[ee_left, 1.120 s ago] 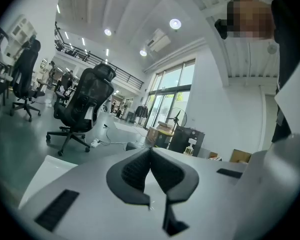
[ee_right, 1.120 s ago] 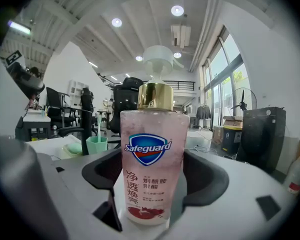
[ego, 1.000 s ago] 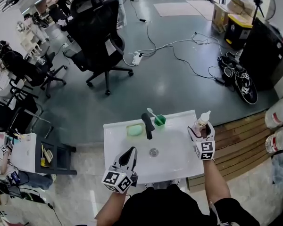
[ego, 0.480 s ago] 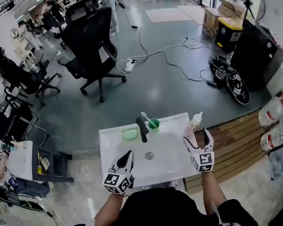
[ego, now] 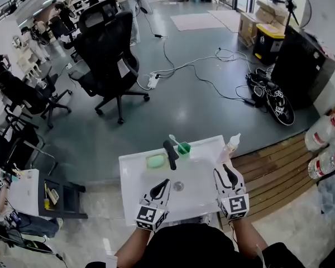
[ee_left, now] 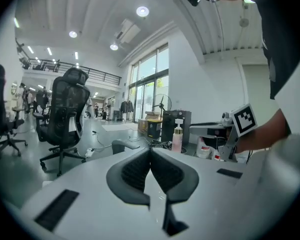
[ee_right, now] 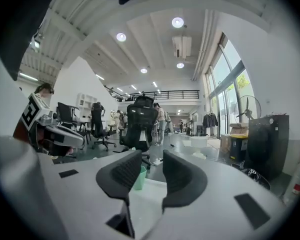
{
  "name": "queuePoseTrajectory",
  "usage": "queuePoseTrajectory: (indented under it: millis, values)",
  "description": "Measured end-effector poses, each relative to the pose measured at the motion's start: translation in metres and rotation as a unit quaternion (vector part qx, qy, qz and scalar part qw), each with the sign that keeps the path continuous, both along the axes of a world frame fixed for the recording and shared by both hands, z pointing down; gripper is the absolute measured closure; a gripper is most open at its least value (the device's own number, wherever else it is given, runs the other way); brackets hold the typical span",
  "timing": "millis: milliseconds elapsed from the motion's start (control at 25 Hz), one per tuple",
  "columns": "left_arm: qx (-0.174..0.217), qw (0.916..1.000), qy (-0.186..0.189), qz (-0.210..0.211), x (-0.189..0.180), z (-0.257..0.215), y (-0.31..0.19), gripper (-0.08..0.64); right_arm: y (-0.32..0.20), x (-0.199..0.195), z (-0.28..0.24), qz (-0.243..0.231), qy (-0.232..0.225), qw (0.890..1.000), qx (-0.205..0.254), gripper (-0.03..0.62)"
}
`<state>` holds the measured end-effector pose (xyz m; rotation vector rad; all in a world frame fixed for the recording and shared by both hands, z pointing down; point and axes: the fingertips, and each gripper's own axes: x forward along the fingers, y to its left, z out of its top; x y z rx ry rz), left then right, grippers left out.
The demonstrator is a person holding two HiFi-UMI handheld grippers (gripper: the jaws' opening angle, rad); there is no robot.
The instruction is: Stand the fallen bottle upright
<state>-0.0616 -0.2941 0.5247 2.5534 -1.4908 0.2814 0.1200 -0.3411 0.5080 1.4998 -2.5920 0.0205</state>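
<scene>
I see the bottle (ego: 231,146), pale pink body, white pump top, standing upright, on the far right corner of the white counter (ego: 135,175), near its edge

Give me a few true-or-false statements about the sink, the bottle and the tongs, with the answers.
1. The bottle stands upright at a corner of the sink. True.
2. The right tongs grip the bottle. False: their jaws are closing with nothing between them, and the bottle stands apart from them.
3. The left tongs are shut and empty. True.
4. In the head view, the green cup is left of the faucet. False: it is right of the faucet; the soap is on the left.
</scene>
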Motion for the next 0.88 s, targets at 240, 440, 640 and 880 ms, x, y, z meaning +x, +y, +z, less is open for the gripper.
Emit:
queuePoseTrajectory:
  millis: [240,440,640,880]
  values:
    - [0.015,0.9995,-0.021,0.019,0.012,-0.009,0.004,0.541,0.007,-0.009,-0.012,0.014,-0.005,1.0,0.014,0.577]
    - [0.019,0.9995,-0.015,0.019,0.01,-0.015,0.009,0.541,0.011,-0.018,-0.033,0.016,0.003,1.0,0.022,0.581]
    - [0.026,0.9996,-0.009,0.012,0.006,-0.017,0.006,0.541,0.014,-0.028,-0.035,-0.006,0.019,0.999,0.027,0.581]
    - [0.025,0.9996,-0.01,0.001,0.004,-0.021,0.009,0.541,0.017,-0.037,-0.036,-0.031,0.06,0.995,0.067,0.581]
